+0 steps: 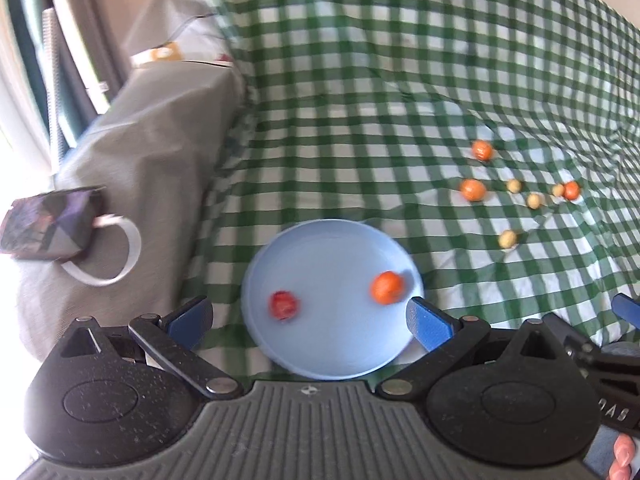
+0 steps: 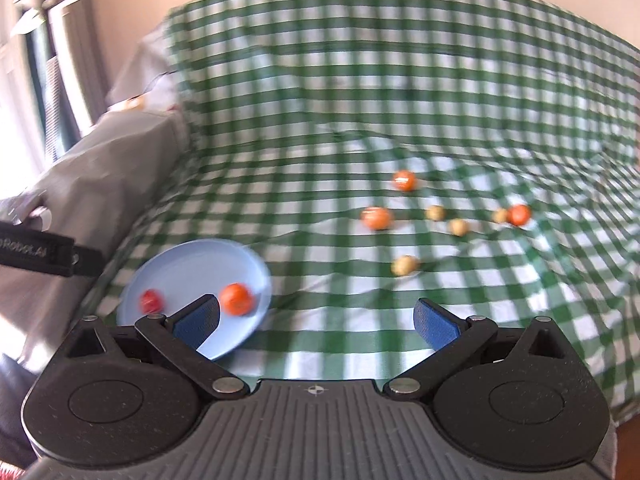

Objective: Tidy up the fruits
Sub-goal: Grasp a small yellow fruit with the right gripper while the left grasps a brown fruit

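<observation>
Fruits (image 2: 406, 265) on checked cloth (image 2: 360, 100)

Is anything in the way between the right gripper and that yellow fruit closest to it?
Nothing visible is. Only bare checked cloth lies between the open right gripper and the nearest yellow fruit. The blue plate sits off to the left, behind the left finger, not on that path.

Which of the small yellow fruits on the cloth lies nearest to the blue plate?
The lone yellow fruit, lying apart below the other three and closest to the blue plate.
</observation>
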`<state>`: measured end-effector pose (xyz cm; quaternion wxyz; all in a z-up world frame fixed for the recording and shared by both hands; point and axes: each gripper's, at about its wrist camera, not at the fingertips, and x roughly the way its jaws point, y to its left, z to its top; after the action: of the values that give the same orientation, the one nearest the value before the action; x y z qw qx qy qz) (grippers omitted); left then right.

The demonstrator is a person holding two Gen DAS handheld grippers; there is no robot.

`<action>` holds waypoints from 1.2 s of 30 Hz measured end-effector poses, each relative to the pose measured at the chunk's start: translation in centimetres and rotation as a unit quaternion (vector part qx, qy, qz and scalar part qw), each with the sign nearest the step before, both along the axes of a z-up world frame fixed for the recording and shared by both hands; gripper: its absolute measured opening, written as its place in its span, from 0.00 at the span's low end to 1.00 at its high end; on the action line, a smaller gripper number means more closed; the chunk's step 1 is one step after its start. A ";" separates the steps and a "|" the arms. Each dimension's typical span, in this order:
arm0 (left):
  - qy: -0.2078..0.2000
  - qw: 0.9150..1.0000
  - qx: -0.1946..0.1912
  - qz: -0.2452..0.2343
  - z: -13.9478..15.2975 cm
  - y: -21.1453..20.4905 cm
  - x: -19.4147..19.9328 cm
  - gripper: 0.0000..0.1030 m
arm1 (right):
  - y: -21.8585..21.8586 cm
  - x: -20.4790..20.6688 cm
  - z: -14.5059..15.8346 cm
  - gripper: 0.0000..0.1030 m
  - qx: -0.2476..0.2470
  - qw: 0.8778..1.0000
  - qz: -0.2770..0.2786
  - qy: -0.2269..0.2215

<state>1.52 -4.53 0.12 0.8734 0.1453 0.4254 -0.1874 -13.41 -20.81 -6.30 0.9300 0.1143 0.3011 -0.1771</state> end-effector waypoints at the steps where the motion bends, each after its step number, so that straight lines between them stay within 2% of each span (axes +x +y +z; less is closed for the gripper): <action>1: 0.005 1.000 -0.003 -0.008 -0.3 -1.0 0.2 1.00 | -1.0 -0.2 -0.2 0.99 0.002 1.000 -0.013 -0.001; 9: 0.030 0.998 -0.014 -0.060 -3.2 -10.1 1.8 1.00 | -10.5 -0.7 -2.3 0.99 -0.008 0.993 -0.117 0.001; 14: 0.042 0.993 -0.003 -0.110 -7.1 -17.1 3.0 1.00 | -17.0 1.9 -4.3 0.99 -0.025 0.990 -0.138 0.001; 18: 0.055 0.987 0.020 -0.149 -11.0 -22.5 4.6 1.00 | -21.7 6.3 -7.4 0.99 -0.036 0.993 -0.106 0.024; 24: 0.081 0.972 0.051 -0.213 -15.8 -27.9 6.9 1.00 | -26.7 12.1 -11.7 0.99 -0.012 0.998 -0.042 0.048; 27: 0.083 0.972 0.061 -0.212 -17.3 -29.0 8.0 0.99 | -27.7 14.3 -13.1 0.99 -0.017 0.998 -0.020 0.048; 28: 0.086 0.973 0.051 -0.209 -17.5 -28.9 8.4 0.94 | -27.9 14.9 -13.6 0.99 -0.019 0.999 -0.015 0.049; 29: 0.095 0.973 0.031 -0.211 -17.4 -28.5 8.6 0.67 | -28.0 15.5 -14.1 0.98 -0.020 0.998 -0.008 0.052; 30: 0.105 0.971 0.019 -0.215 -17.4 -28.3 8.7 0.45 | -28.0 15.9 -14.6 0.92 -0.021 0.998 0.000 0.056; 31: 0.099 0.971 0.017 -0.219 -17.0 -28.1 8.6 0.33 | -27.9 15.9 -14.9 0.81 -0.023 0.998 0.010 0.051; 32: 0.106 0.967 0.011 -0.230 -16.9 -28.2 8.6 0.27 | -27.6 15.7 -14.9 0.54 -0.029 0.999 0.015 0.036; 33: 0.118 0.966 0.003 -0.232 -16.9 -27.9 8.6 0.27 | -27.2 15.5 -14.6 0.44 -0.033 0.999 0.021 0.032; 34: 0.123 0.966 0.000 -0.229 -16.9 -28.0 8.6 0.27 | -26.9 15.5 -14.3 0.26 -0.033 0.999 0.022 0.035; 36: 0.119 0.966 0.002 -0.228 -16.6 -27.6 8.3 0.27 | -26.5 15.3 -14.2 0.26 -0.030 0.999 0.013 0.036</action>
<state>9.86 -32.09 -16.43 0.7505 0.2164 0.4823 -0.3966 1.87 -47.32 -20.51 0.9239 0.0759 0.3304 -0.1775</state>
